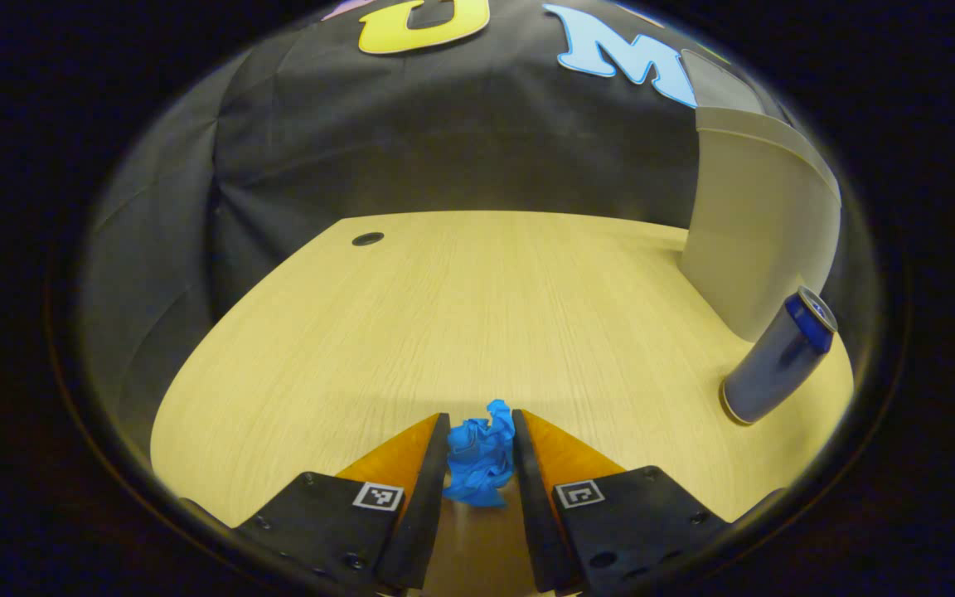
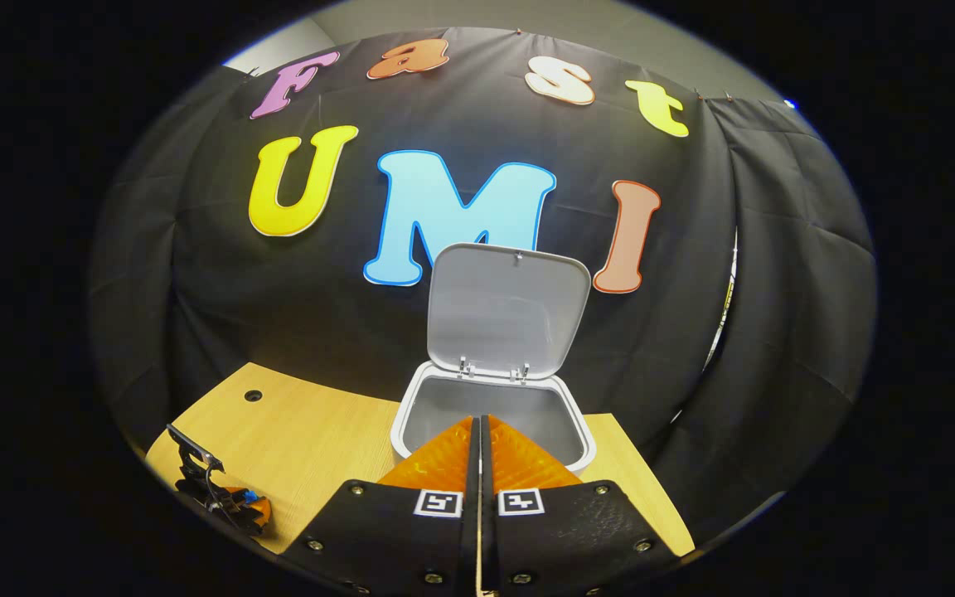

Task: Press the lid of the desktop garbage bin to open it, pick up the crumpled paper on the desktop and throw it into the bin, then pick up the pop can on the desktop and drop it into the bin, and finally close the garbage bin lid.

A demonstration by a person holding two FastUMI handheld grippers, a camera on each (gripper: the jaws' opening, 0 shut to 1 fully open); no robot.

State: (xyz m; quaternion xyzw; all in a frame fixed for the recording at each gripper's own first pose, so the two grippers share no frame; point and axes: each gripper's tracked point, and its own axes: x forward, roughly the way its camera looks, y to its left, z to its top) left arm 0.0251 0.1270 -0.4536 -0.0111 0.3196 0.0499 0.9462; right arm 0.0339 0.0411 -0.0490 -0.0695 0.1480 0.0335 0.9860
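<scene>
Wooden bench [image 1: 461, 315] under us: our left tool [image 1: 482, 452] pinches the blue paper [image 1: 482, 456] from both sides, the can [image 1: 776, 356] standing just beside the bin [image 1: 755, 240]. Our right tool [image 2: 478, 452], fingers pressed together, hangs over the bin, whose lid [image 2: 509, 311] stands up.

The crumpled paper [image 1: 480, 454] is bright blue, the pop can [image 1: 776, 358] dark blue with a brighter blue top, the garbage bin [image 2: 411, 414] and its lid [image 2: 506, 311] pale grey-white, the counter [image 1: 461, 315] light wood-grain yellow.
</scene>
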